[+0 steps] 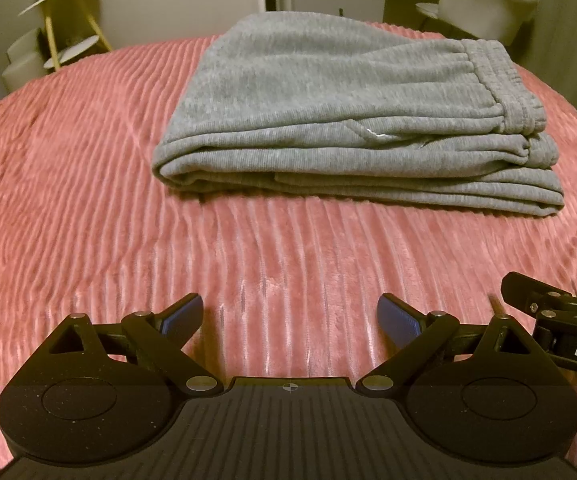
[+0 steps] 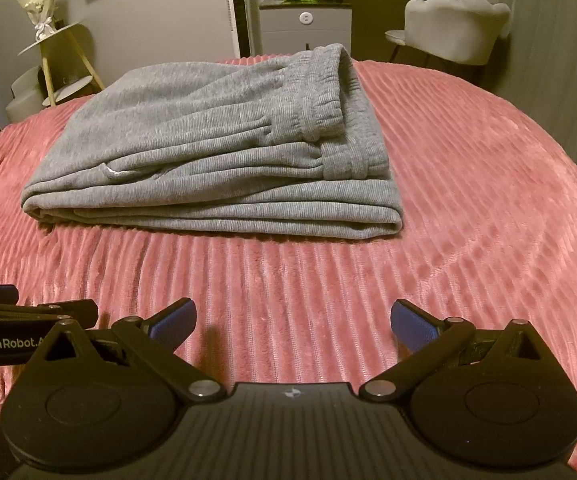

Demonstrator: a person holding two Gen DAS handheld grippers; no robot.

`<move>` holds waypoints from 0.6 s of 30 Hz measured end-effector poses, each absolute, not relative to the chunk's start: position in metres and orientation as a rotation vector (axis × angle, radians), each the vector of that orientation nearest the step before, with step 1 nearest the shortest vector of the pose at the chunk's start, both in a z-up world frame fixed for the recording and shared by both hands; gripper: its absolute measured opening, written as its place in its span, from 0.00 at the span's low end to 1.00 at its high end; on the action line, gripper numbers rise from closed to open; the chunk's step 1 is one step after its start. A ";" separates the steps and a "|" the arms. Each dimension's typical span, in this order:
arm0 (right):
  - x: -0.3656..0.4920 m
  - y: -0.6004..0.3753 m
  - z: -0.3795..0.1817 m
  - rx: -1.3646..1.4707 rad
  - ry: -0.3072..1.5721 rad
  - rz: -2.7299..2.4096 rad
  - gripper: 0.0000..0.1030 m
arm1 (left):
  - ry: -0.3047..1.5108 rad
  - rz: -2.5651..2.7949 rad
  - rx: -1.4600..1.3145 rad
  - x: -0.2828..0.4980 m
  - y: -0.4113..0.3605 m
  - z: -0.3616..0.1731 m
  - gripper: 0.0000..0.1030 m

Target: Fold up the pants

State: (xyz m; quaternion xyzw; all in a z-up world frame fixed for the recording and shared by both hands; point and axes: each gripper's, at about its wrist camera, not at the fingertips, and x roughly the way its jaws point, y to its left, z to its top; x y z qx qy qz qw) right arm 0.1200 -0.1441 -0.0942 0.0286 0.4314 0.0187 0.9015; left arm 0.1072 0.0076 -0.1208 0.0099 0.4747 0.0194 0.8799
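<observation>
Pants folded in compact stack, mid-bed. Left hand-held gripper and right hand-held gripper both released, empty, near front edge. Judgement: only squaring edges remains.

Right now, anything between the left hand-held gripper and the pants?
Nothing: only bare pink bedspread lies between the open left hand-held gripper and the folded grey pants, clear in the left wrist view.

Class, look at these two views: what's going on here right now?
A person holds two tools over a pink ribbed bedspread. The grey pants lie folded in a neat stack on it, waistband on top. The left tool and right tool are both open, empty, side by side, short of the pants and touching nothing.
</observation>
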 end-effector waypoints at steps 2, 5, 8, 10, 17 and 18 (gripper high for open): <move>0.120 -0.144 -0.094 0.058 0.893 0.038 1.00 | 0.989 0.040 0.022 0.107 0.007 -0.121 0.95; 0.120 -0.144 -0.094 0.060 0.893 0.038 1.00 | 0.990 0.040 0.021 0.107 0.007 -0.121 0.95; 0.120 -0.144 -0.094 0.060 0.893 0.038 1.00 | 0.990 0.040 0.020 0.107 0.007 -0.121 0.95; 0.120 -0.144 -0.094 0.060 0.892 0.038 1.00 | 0.992 0.041 0.021 0.107 0.008 -0.121 0.95; 0.120 -0.144 -0.094 0.060 0.893 0.039 1.00 | 0.996 0.039 0.024 0.108 0.007 -0.122 0.95; 0.120 -0.144 -0.094 0.061 0.893 0.039 1.00 | 0.997 0.040 0.024 0.108 0.007 -0.122 0.95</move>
